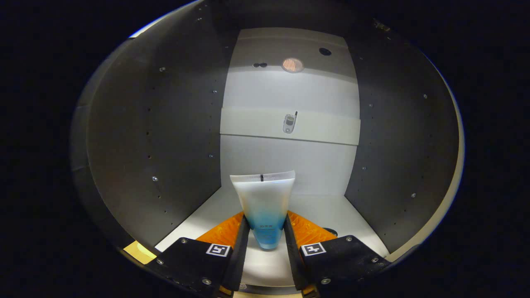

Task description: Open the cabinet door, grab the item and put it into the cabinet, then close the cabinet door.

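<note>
Holding a white-and-blue tube (265, 203) upright, the gripper (265, 227) has both fingers clamped on it, inside the cabinet (165, 136), above its floor's front edge.

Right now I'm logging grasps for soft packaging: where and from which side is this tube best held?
As it is held here: the fingers press the tube from both sides on its narrow blue lower body, coming straight in from the cabinet's open front. The body widens upward to a flat crimped end, so the slimmer, rounder lower part fits between the fingers; the wide white top stays free.
</note>
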The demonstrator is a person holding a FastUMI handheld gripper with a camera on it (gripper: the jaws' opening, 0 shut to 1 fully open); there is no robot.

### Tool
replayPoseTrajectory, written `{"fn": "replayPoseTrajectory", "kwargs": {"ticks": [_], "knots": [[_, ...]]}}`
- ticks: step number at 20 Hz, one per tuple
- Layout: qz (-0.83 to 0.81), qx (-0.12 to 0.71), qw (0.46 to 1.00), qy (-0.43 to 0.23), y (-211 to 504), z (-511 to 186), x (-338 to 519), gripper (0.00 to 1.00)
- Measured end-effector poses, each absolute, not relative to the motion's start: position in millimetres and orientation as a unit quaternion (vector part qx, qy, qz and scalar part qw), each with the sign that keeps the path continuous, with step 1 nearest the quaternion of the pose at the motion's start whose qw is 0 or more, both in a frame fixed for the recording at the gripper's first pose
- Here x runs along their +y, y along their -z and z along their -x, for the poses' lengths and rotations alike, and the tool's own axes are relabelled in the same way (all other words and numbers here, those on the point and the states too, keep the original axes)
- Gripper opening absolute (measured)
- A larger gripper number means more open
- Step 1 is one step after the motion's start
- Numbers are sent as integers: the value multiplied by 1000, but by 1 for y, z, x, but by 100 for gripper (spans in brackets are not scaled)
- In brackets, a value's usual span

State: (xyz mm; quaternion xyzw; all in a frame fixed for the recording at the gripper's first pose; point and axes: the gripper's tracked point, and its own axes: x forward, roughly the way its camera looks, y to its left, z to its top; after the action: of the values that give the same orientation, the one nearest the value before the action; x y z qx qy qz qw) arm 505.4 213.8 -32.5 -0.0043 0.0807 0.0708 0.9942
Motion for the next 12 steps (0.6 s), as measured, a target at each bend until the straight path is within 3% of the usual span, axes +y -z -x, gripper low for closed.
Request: {"fn": "replayPoseTrajectory", "kwargs": {"ticks": [8, 11, 12], "knots": [[-12, 63, 997, -45, 34, -502, 199, 55], [1, 33, 999, -43, 14, -487, 197, 95], [3, 24, 999, -42, 7, -480, 197, 96]]}}
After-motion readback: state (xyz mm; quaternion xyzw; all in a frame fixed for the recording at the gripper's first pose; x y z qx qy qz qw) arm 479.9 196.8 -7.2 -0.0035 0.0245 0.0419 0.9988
